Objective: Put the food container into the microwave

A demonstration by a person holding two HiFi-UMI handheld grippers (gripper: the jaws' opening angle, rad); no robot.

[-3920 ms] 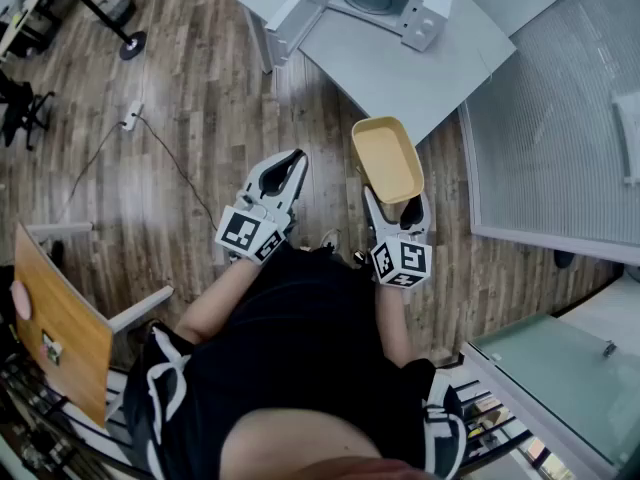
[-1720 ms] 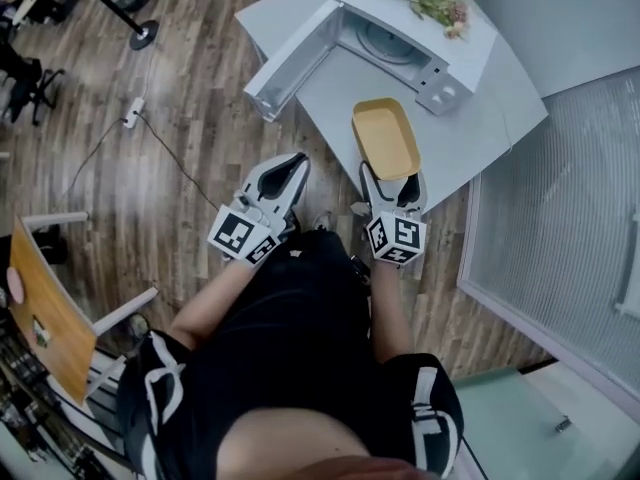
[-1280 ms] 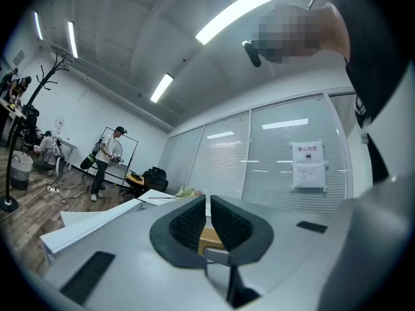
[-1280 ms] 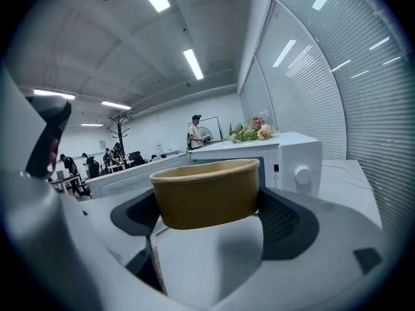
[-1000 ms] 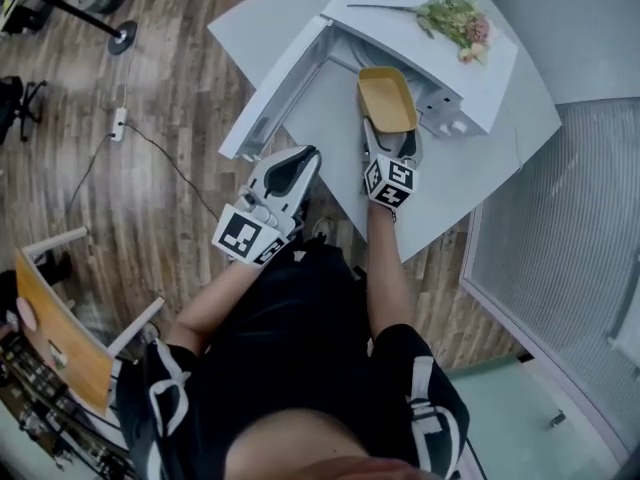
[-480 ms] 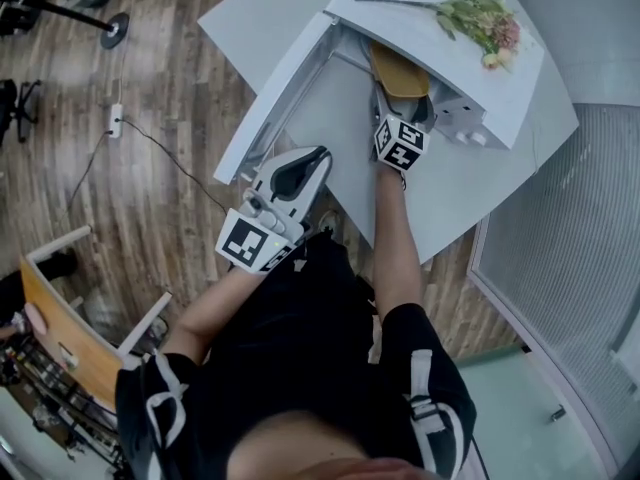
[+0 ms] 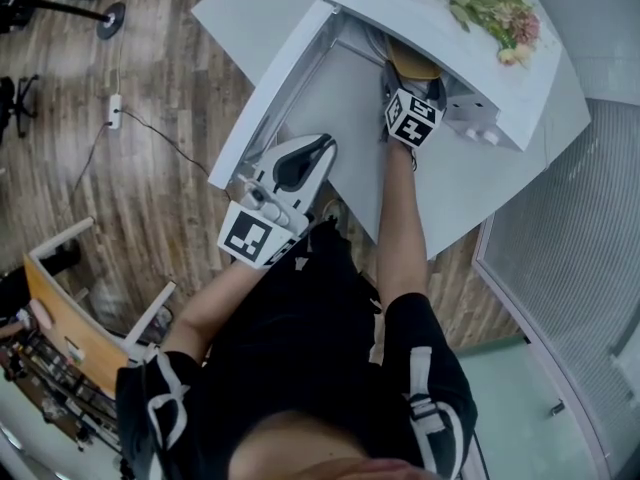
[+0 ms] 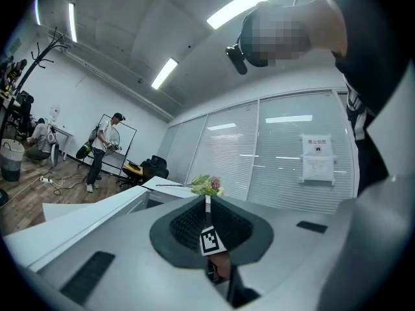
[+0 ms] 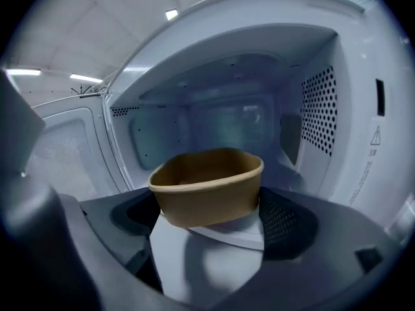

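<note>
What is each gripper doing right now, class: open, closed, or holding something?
Left gripper: closed, holding nothing.
Right gripper: closed on the food container, at the open microwave.

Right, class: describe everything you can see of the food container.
The food container is a tan, paper-looking tub with rounded corners and a rolled rim, open-topped. It sits upright and level, gripped at its near end by the right claw, at the mouth of the open microwave's white cavity. Whether it touches the cavity floor cannot be told.
</note>
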